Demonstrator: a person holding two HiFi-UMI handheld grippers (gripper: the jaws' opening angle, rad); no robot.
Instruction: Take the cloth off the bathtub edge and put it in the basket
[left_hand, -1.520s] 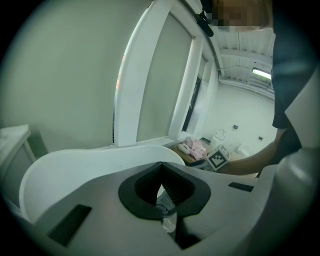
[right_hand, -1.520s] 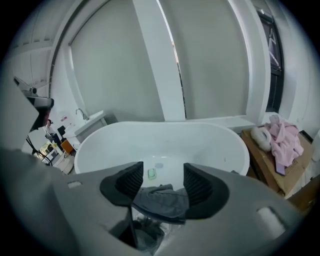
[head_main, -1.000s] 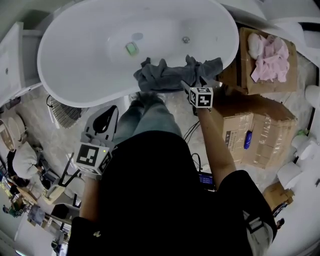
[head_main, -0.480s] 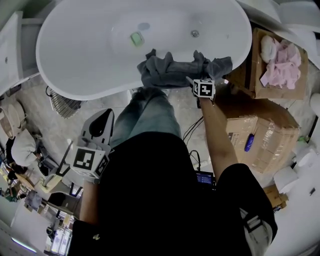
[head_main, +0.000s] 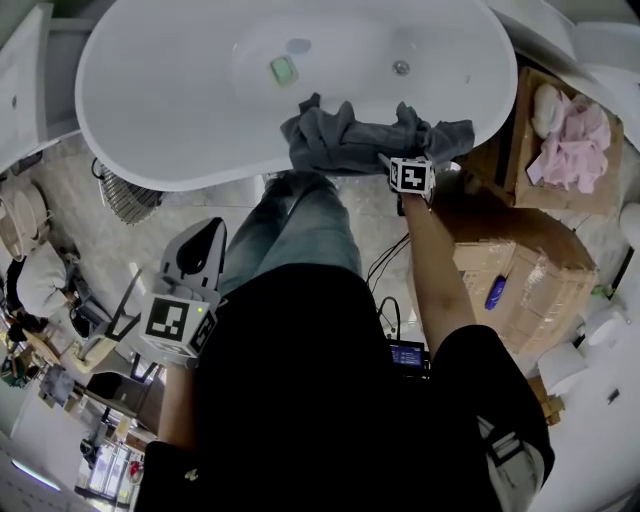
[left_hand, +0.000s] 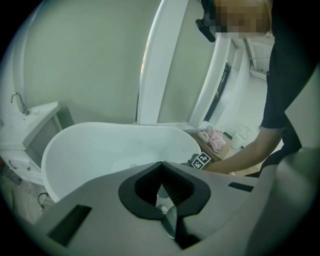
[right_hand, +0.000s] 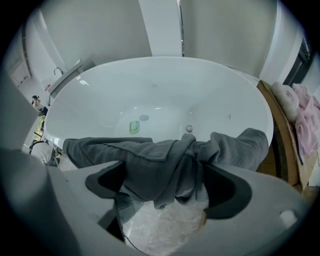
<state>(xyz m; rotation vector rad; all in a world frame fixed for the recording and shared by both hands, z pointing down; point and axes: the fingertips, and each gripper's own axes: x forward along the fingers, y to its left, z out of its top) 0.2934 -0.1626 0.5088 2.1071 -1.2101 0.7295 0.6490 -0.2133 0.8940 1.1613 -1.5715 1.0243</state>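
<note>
Right gripper dropped to cloth, jaws just spread wide, unclamped. Cloth hung between them, long axis crossing gap. Left gripper, shut and empty, farther off.

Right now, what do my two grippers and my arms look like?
The left gripper and the right gripper both have broad, pale grey jaws lined with black pads. Each carries a cube with black-and-white square markers on its faces. The person wears a black short-sleeved top, which leaves the forearms uncovered.
</note>
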